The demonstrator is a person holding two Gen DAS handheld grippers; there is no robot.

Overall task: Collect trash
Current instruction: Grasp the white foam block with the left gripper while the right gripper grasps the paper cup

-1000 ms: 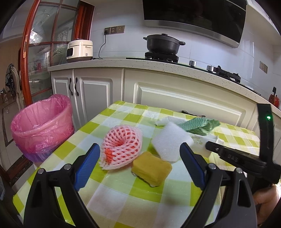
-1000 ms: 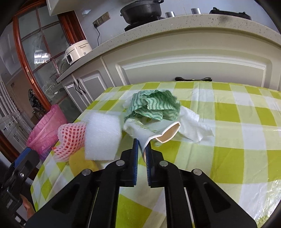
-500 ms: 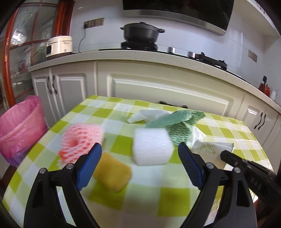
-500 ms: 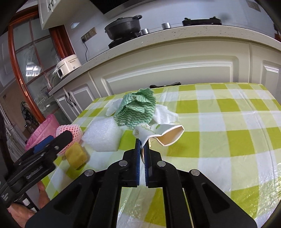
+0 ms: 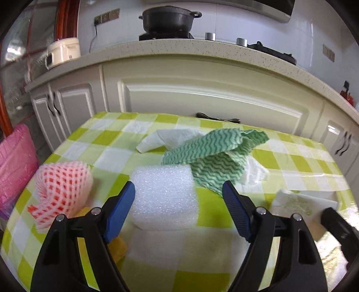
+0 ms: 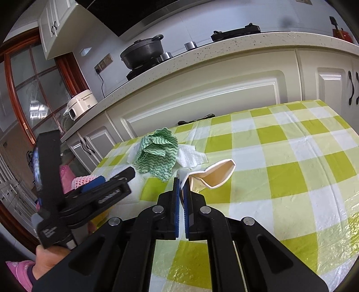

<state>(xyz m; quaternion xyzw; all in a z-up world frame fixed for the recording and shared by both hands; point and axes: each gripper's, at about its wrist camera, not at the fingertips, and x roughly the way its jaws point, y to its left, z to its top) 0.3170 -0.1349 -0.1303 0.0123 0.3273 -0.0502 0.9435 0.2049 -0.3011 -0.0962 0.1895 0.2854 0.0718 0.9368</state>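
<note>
A white foam block [image 5: 163,197] lies on the checked table [image 5: 298,166] between the fingers of my left gripper [image 5: 178,209]. Its jaws are closing, with the pads still clear of the foam. To its left sit a pink foam net [image 5: 60,191] and a yellow sponge [image 5: 117,246], partly hidden by the finger. My right gripper [image 6: 182,187] is shut on the wall of a crushed white paper cup [image 6: 215,176], just in front of a green wavy cloth [image 6: 157,155] and white paper towel [image 6: 190,156]. The left gripper [image 6: 112,177] shows at the left of the right wrist view.
A bin lined with a pink bag [image 5: 15,168] stands off the table's left edge. Cream cabinets and a counter [image 5: 202,51] with a black pot [image 5: 168,19] run behind the table. A black cable [image 6: 195,119] lies at the far table edge.
My left gripper has swung right from over the pink net and sponge to straddle the foam block, and its jaws have narrowed. The right gripper stayed shut on the cup and drew it back from the cloth.
</note>
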